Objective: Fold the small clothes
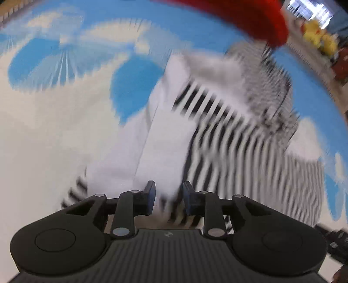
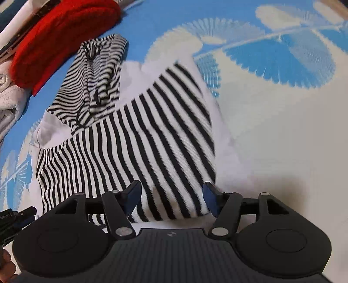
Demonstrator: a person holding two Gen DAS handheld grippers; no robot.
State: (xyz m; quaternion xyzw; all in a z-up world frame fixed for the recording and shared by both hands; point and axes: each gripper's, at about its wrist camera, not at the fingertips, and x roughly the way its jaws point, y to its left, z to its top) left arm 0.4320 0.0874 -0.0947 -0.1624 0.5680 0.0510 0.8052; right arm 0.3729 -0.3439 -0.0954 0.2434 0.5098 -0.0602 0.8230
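Left wrist view is smeared with blur, but I can make out my left claw (image 1: 167, 197) with its blue pads (image 1: 151, 196) drawn close together, pinching a fold of the striped garment (image 1: 228, 139) between them. From the pinch the cloth runs away toward the far right, white on its left part and black-and-white striped on its right. It lies on a blue sheet (image 1: 134, 91) printed with pale leaf shapes. At the far edge sits a red cloth (image 1: 250, 17), and beyond it, in the far right corner, something yellow (image 1: 319, 37) that I cannot identify.

Right wrist view is sharper. My right claw (image 2: 171, 200) is released, its two fingers spread wide, and the near edge of the striped garment (image 2: 152, 141) lies between them without being gripped. One blue pad (image 2: 132, 198) hovers over the stripes, the other sits at the garment's right border. The garment is spread over the blue sheet (image 2: 163, 21), with a finer-striped, rumpled part (image 2: 93, 76) bunched at its far left and white fabric showing along the right border. The red cloth (image 2: 63, 37) lies at the far left, just beside that rumpled part, and a whitish cloth (image 2: 8, 104) lies at the left edge, nearer than the red one.
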